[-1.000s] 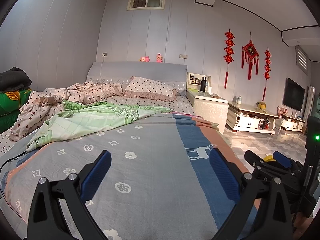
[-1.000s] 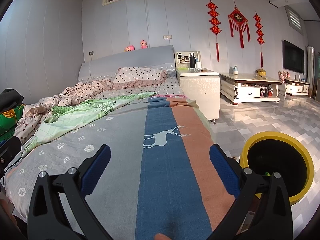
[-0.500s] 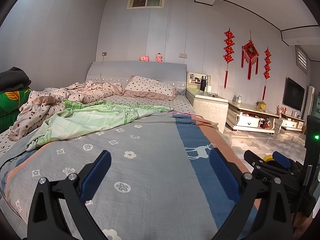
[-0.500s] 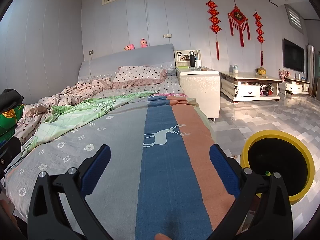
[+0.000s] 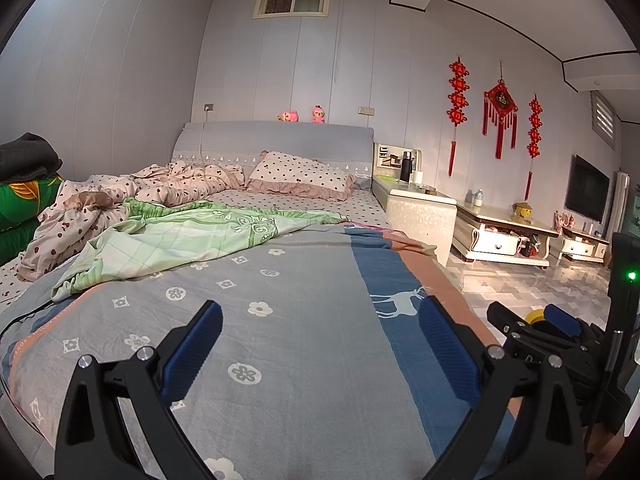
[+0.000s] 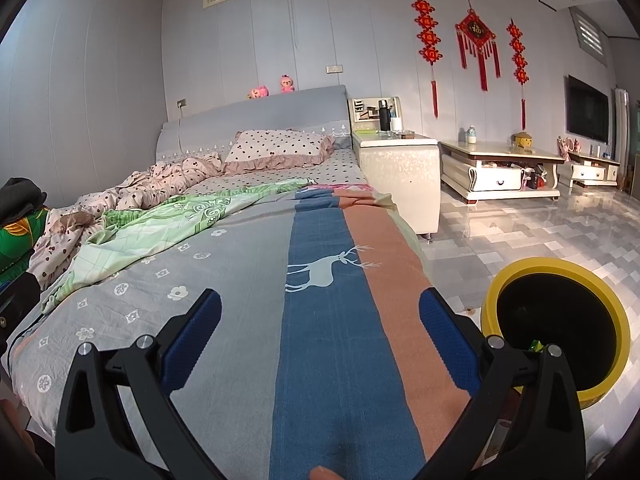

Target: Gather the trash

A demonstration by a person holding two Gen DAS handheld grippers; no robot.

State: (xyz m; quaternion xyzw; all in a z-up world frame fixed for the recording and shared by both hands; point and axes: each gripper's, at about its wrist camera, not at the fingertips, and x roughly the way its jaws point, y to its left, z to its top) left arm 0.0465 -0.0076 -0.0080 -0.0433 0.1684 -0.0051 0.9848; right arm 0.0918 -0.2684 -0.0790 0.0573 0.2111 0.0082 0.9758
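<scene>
A yellow trash bin [image 6: 556, 328] with a black inside stands on the floor beside the bed's right edge; a small green scrap [image 6: 536, 346] shows inside it. My right gripper [image 6: 320, 320] is open and empty above the foot of the bed, left of the bin. My left gripper [image 5: 320, 328] is open and empty over the grey flowered bedspread [image 5: 248, 320]. The right gripper also shows at the right of the left wrist view [image 5: 532, 324], with a sliver of the bin's rim [image 5: 535, 315] behind it. I see no loose trash on the bed.
A crumpled green sheet [image 5: 180, 240] and a pink dotted quilt [image 5: 168, 184] lie on the bed's left and far parts. A white nightstand [image 6: 396, 168] and low cabinets [image 6: 500, 172] stand along the right wall. Tiled floor [image 6: 520, 236] lies right of the bed.
Both views have drifted very slightly; the bin sits a little lower in the right wrist view. Both grippers stay open and empty.
</scene>
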